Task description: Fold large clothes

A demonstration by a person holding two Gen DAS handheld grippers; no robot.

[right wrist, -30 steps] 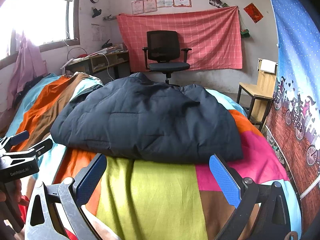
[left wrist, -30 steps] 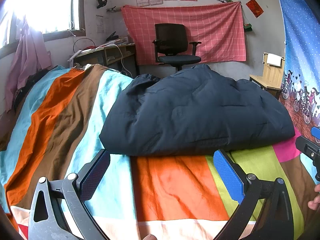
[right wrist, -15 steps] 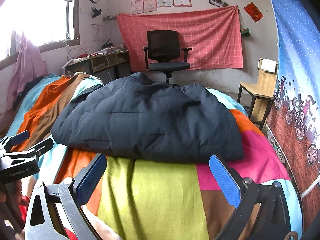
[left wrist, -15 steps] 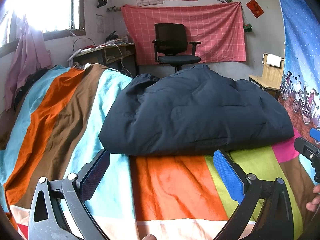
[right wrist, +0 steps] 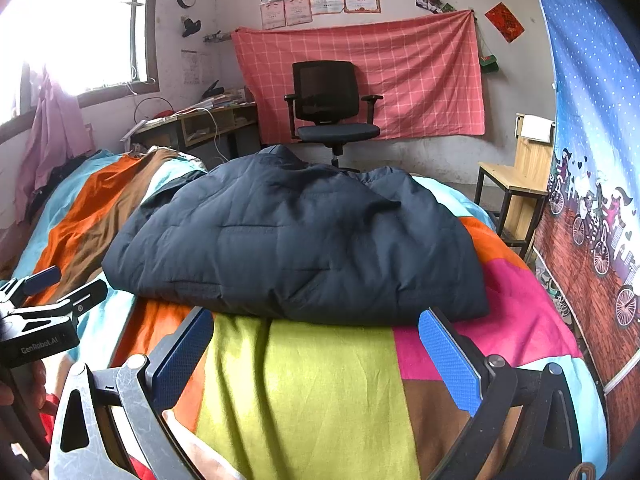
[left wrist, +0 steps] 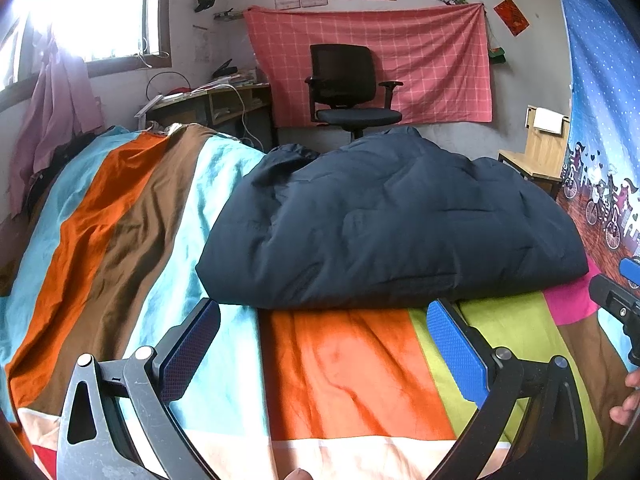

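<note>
A dark navy padded jacket (left wrist: 392,220) lies folded into a thick bundle on the striped bedspread (left wrist: 340,368); the right wrist view shows the same jacket (right wrist: 296,240). My left gripper (left wrist: 322,344) is open, just in front of the jacket's near edge, with nothing between its blue pads (left wrist: 456,352). My right gripper (right wrist: 316,346) is open too, a little short of the near fold, over the green and pink stripes. Each gripper appears at the edge of the other's view, the left one (right wrist: 48,300) held by a hand.
A black office chair (left wrist: 348,88) stands past the bed before a pink checked cloth (left wrist: 380,60). A cluttered desk (left wrist: 208,104) is at the back left, a wooden chair (left wrist: 536,152) at the right. A blue printed curtain (right wrist: 592,160) hangs along the right side.
</note>
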